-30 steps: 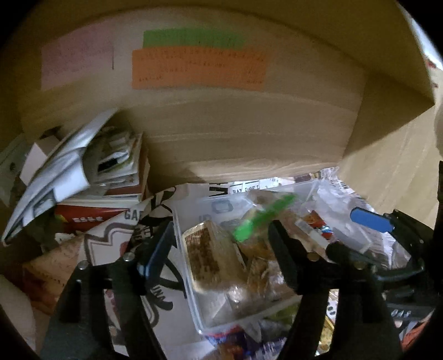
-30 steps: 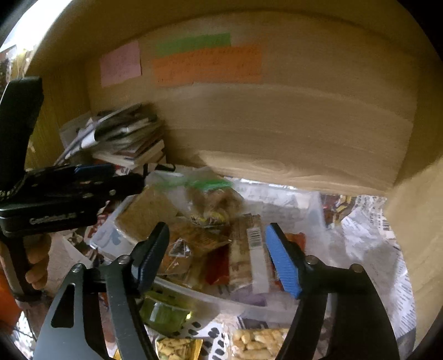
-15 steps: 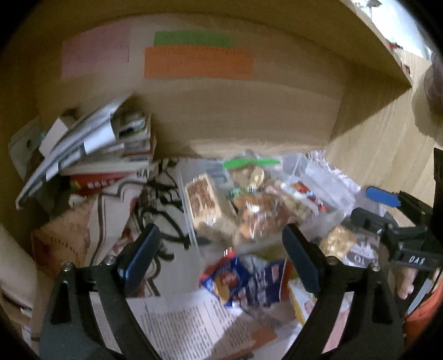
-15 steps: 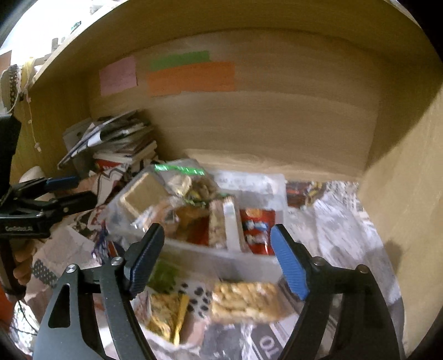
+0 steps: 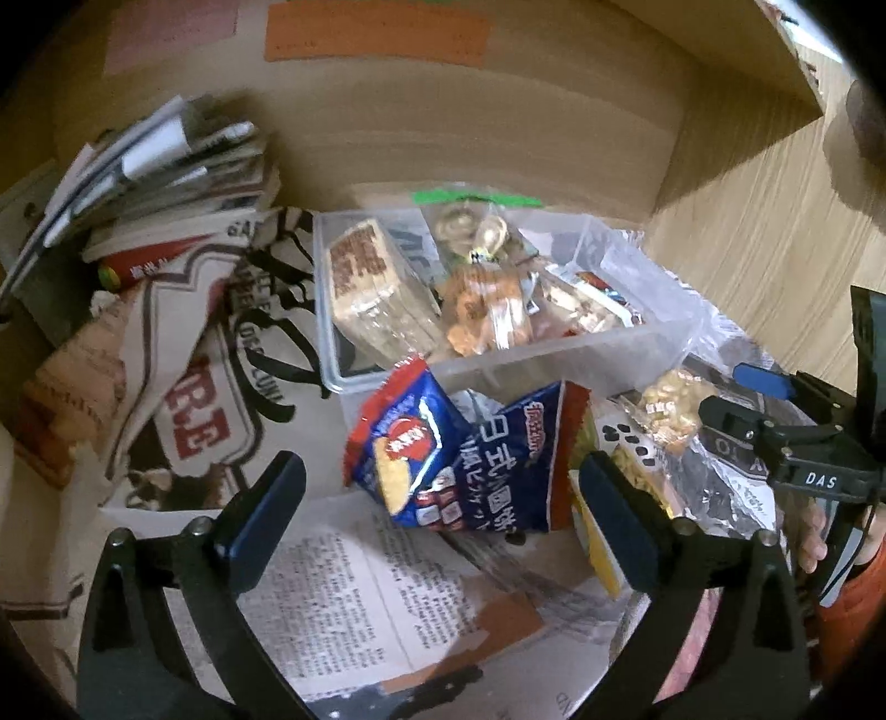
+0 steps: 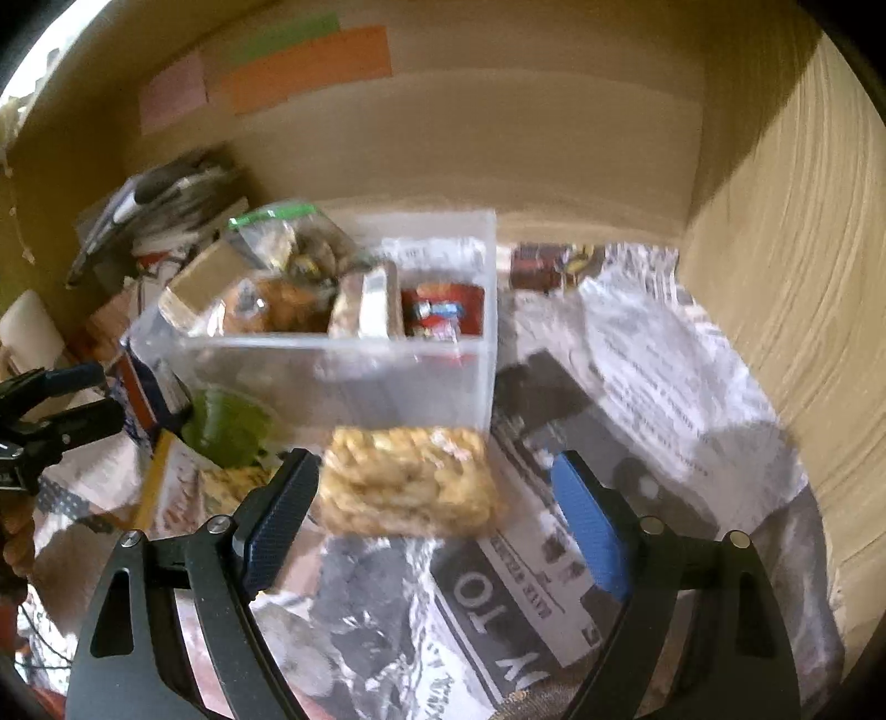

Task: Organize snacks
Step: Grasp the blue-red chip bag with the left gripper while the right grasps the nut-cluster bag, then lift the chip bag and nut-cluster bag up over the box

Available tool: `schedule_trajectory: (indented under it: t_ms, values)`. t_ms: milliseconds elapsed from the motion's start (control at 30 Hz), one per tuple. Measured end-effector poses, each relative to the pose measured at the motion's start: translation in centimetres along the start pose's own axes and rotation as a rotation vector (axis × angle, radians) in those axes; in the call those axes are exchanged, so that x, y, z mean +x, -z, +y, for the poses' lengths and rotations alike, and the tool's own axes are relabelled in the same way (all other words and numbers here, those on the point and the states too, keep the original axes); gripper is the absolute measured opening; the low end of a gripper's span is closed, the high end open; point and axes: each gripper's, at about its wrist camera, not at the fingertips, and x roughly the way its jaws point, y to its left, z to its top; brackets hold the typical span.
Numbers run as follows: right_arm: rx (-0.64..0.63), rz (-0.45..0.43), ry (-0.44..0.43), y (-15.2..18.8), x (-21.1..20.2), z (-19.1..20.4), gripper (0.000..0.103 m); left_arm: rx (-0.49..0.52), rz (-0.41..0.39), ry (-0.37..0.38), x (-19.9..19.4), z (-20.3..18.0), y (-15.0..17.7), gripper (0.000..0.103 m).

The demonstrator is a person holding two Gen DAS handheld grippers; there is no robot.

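Wooden shelf alcove with newspaper spread over its floor, orange note stuck on the back wall. Stack of magazines piled at the far left. Clear plastic bin toward the back, packed with wrapped snacks, green-zipped bag uppermost. Blue chip bags lying just in front of the bin, between the left gripper's spread, opening jaws, untouched by either pad. Clear pack of peanut snack flat on the newspaper against the bin's front wall, between the right gripper's opening jaws, pads clear of it, nothing held
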Motion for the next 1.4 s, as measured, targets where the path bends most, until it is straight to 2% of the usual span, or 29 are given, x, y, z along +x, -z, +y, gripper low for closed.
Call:
schedule_trajectory:
  t_ms: [167,267,400,600,667,700,733,800,833,933,1167,1400]
  values:
    - [0.028,0.027,-0.027,0.2,0.9,-0.3,0.089,-0.025,0.039,-0.001,2.1,-0.5,-0.2,0.101]
    - [0.051,0.042,-0.053,0.1,1.3,-0.2,0.091,-0.029,0.047,-0.017,3.0,-0.6,-0.2,0.101]
    - [0.064,0.064,-0.094,0.0,2.0,0.2,0.094,-0.069,0.047,-0.001,3.7,-0.2,-0.3,0.101]
    - [0.027,0.086,-0.070,0.0,3.3,1.6,0.094,-0.077,0.019,0.010,3.9,0.1,0.0,0.095]
    - [0.040,0.093,-0.067,0.1,3.6,1.4,0.092,-0.074,0.013,0.020,3.6,0.3,0.1,0.092]
    - [0.049,0.094,-0.070,0.0,3.6,1.1,0.088,-0.076,0.011,0.024,3.6,0.4,0.1,0.091]
    - [0.062,0.095,-0.080,0.0,3.6,0.9,0.079,-0.077,0.009,0.026,3.5,0.5,0.3,0.089]
    - [0.079,0.099,-0.099,0.1,3.6,0.5,0.075,-0.073,0.005,0.027,3.3,0.7,0.4,0.085]
    - [0.083,0.094,-0.098,0.1,3.5,0.4,0.074,-0.069,0.004,0.037,3.1,0.5,0.5,0.076]
    - [0.070,0.082,-0.093,0.4,3.1,0.8,0.073,-0.055,0.000,0.030,2.7,0.2,0.7,0.072]
    - [0.073,0.037,-0.086,0.7,1.3,0.8,0.073,-0.066,-0.013,0.040,1.1,0.2,0.8,0.065]
    - [0.067,-0.032,-0.077,0.3,-1.1,0.8,0.073,-0.053,-0.079,0.036,-2.1,0.1,0.7,0.065]
